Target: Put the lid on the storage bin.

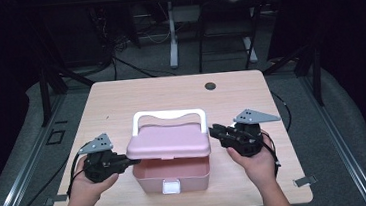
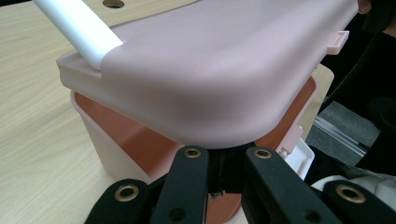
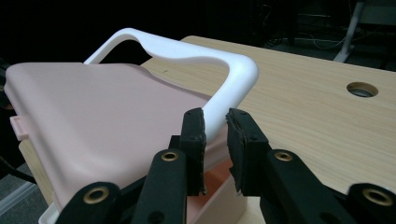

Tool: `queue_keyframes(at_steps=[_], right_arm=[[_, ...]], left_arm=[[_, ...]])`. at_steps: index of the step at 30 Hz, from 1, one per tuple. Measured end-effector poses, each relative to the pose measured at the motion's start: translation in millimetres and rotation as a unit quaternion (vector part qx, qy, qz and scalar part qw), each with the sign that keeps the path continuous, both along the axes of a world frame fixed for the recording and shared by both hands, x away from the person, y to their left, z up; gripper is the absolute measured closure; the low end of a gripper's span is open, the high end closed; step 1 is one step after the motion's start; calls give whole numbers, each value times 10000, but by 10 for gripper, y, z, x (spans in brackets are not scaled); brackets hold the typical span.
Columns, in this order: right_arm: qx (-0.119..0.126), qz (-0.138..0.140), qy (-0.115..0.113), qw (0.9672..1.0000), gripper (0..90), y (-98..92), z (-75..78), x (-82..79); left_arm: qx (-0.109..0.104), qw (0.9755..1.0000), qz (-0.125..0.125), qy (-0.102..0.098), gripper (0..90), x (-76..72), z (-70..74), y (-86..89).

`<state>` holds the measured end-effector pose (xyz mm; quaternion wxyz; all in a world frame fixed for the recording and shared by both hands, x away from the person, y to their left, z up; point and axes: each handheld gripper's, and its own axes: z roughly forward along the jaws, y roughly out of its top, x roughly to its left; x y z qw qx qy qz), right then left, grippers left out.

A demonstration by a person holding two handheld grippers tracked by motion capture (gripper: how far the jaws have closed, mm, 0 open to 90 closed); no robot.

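A pink box [image 1: 171, 177] stands near the table's front edge, its front white latch [image 1: 171, 186] facing me. Its pink lid [image 1: 169, 142] is raised off the base and held about level, so the orange-pink inside [image 2: 140, 140] shows. A white handle [image 1: 168, 115] arches over the lid's far side. My left gripper [image 1: 132, 162] is shut on the lid's left rim [image 2: 224, 156], jaws close together under the lid [image 2: 210, 70]. My right gripper [image 1: 213, 130] is at the lid's right side. Its jaws flank the handle's right leg [image 3: 224, 100], gripper [image 3: 215, 122] closed on it.
The light wooden table [image 1: 121, 103] has a round cable hole [image 1: 210, 86] at the far middle. Bare wood lies behind and beside the box. Beyond the table are a white desk leg [image 1: 171, 31], cables and dark frame stands on grey floor.
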<state>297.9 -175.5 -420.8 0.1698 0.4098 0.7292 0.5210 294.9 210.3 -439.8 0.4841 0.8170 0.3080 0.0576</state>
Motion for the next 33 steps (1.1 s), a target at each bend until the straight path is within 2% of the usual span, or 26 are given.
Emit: queue_keyframes(at_steps=[8,18,20,26,33], right_arm=[[-85,-105,42,9999,775,-66,-9,-108],[-192,-79,218,9995,774,-50,-176,-176],[-217,-49,249,9994,778,-23,-200,-188],[-373,200,293,9987,876,82,-297,-254],[-327,390,394,9979,896,144,-386,-313]], left_arm=[[-38,10000,27,-38,896,20,45,-5],[-58,10000,29,-50,896,54,84,8],[-48,10000,24,-64,896,61,94,7],[-42,9999,47,-115,896,88,143,1],[-106,9998,77,-126,896,132,190,4]])
